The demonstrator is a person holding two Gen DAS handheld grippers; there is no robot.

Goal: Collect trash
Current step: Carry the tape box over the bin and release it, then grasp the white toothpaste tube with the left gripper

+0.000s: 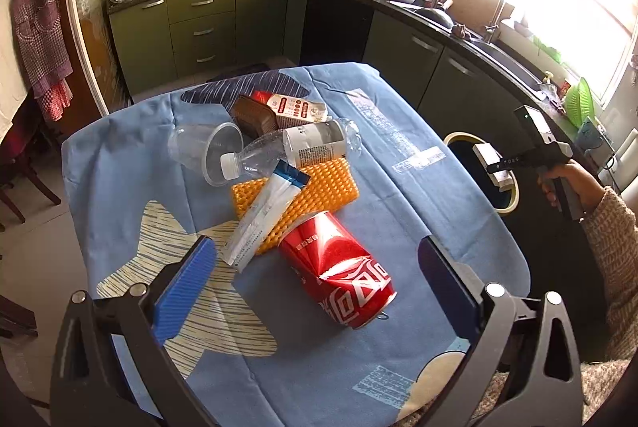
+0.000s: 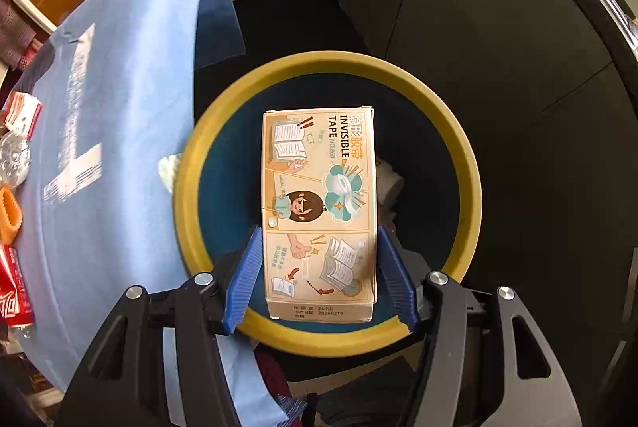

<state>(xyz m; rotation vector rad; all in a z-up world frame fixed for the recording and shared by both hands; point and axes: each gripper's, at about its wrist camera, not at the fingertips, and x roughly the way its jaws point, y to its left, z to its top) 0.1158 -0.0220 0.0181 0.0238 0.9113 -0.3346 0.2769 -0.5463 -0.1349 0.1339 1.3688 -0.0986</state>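
Tape box (image 2: 319, 215), beige w/ "INVISIBLE TAPE" print, sits between the right gripper (image 2: 319, 275) pads, clamped on its long sides, pointing nearly straight down. Box hangs directly over the bin (image 2: 458, 132), yellow rim, dark blue inside; something pale lies at the bottom, can't tell what. Bin stands just beside the table edge, blue cloth (image 2: 119, 108) draped over it.

Left gripper (image 1: 319, 279) jaws wide apart, nothing between pads, hovering above the crushed red cola can (image 1: 339, 267) lying on its side. Past the can: white sachet (image 1: 259, 219) on top of orange mesh pad (image 1: 319, 187), then clear bottle (image 1: 295, 148) w/ neck in a clear plastic cup (image 1: 207, 152), brown box (image 1: 255, 116) and a red/white carton (image 1: 295, 108) behind. In left view, person's hand (image 1: 570, 183) holds the right gripper over the bin, sleeve knitted.
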